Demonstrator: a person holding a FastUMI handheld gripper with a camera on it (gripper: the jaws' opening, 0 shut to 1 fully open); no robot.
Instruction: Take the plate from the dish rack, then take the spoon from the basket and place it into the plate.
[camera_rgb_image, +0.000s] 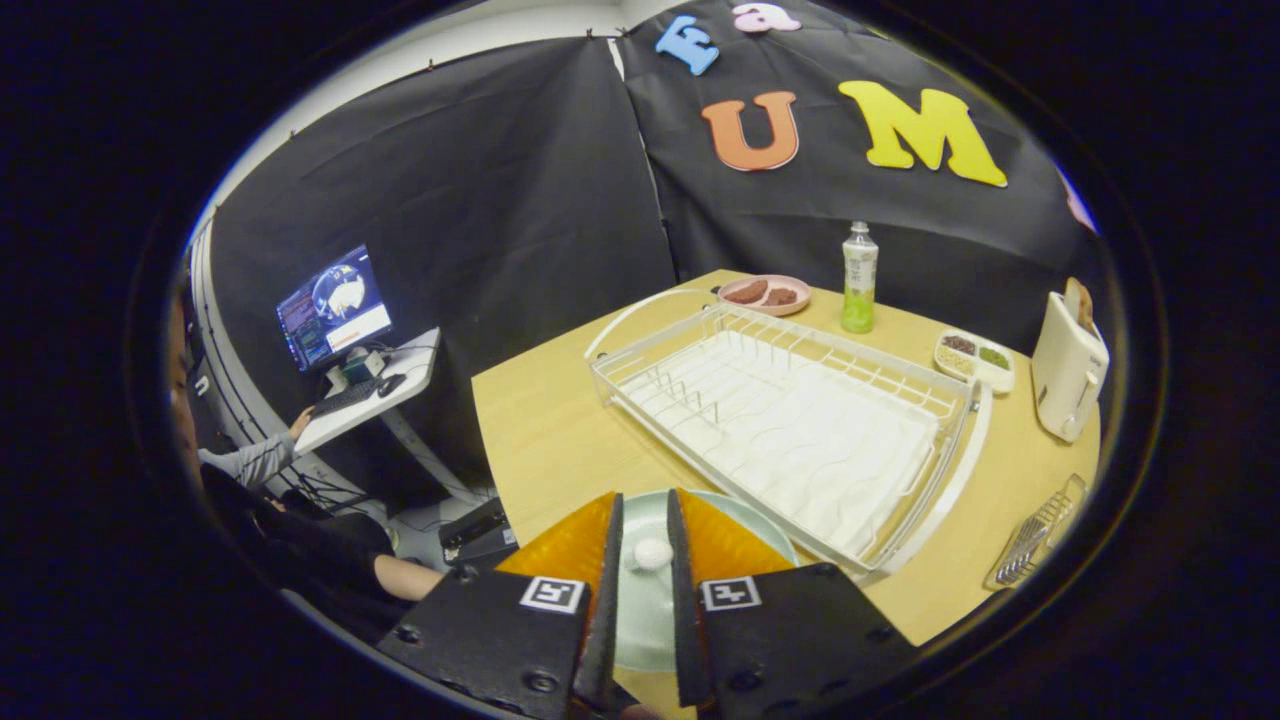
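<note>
A pale green plate (645, 620) lies on the wooden table (540, 430), under and between my fingers, beside the near corner of the white dish rack (800, 420). My gripper (646, 496) hovers over the plate with its fingers close together. A small white rounded piece, apparently the spoon (651, 553), sits in the narrow gap and touches both fingers. The rest of the spoon is hidden by the fingers. The wire basket (1035, 525) lies at the table's near right edge, well to the right of my fingers.
The dish rack holds no dishes. Beyond it stand a pink plate with food (765, 293) and a green-bottomed bottle (859, 280). A divided snack tray (975, 358) and a white toaster (1068, 365) sit right. A person sits at a desk with a monitor (335, 305) to the left.
</note>
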